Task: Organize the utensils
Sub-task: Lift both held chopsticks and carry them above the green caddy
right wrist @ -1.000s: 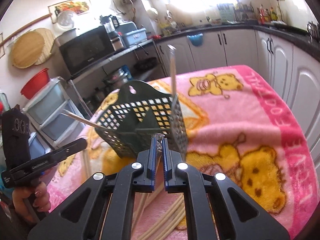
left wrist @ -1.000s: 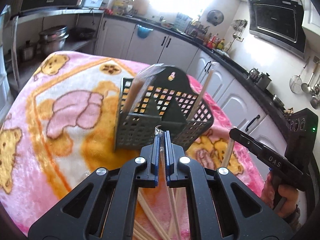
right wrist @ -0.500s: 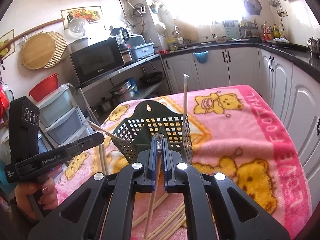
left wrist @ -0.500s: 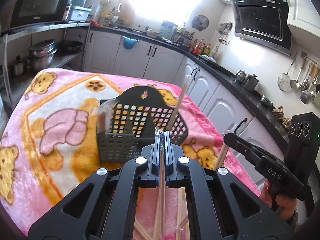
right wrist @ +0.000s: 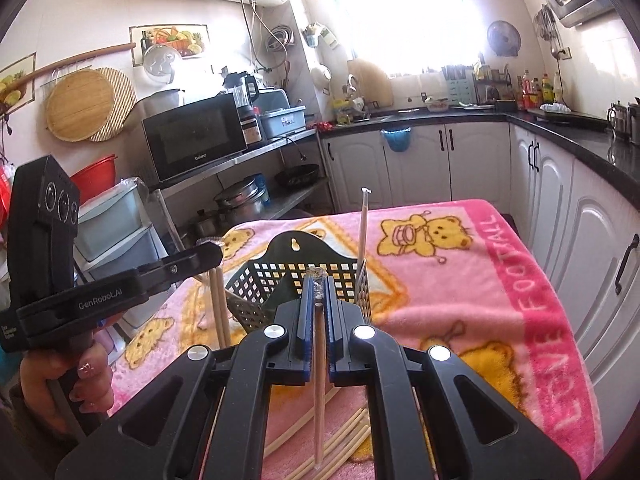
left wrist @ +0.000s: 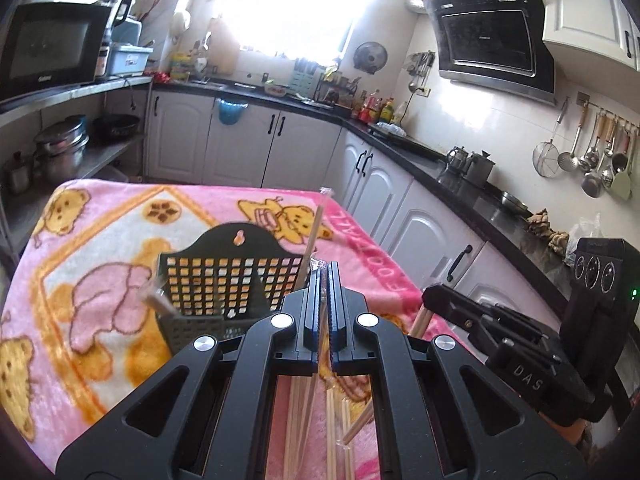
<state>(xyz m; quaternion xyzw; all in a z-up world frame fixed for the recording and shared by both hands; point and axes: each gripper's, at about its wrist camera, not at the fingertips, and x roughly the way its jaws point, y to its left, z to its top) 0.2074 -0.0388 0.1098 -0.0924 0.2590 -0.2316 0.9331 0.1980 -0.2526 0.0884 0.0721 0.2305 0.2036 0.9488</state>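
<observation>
Black mesh basket [right wrist: 316, 280] holds one upright wrapped chopstick [right wrist: 363, 224]; each hand-held gripper [left wrist: 323, 276] [right wrist: 319, 284] pinches a wrapped chopstick pair [right wrist: 319, 380].

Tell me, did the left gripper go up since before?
Yes. The left gripper rose: the black basket now sits lower and smaller in its view, with more kitchen showing above.

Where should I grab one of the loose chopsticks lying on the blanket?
Judging by pose, take a loose chopstick near its upper end, coming from above with fingers straddling its width. The sticks lie flat and bunched on the soft blanket, so pick an outer one.
</observation>
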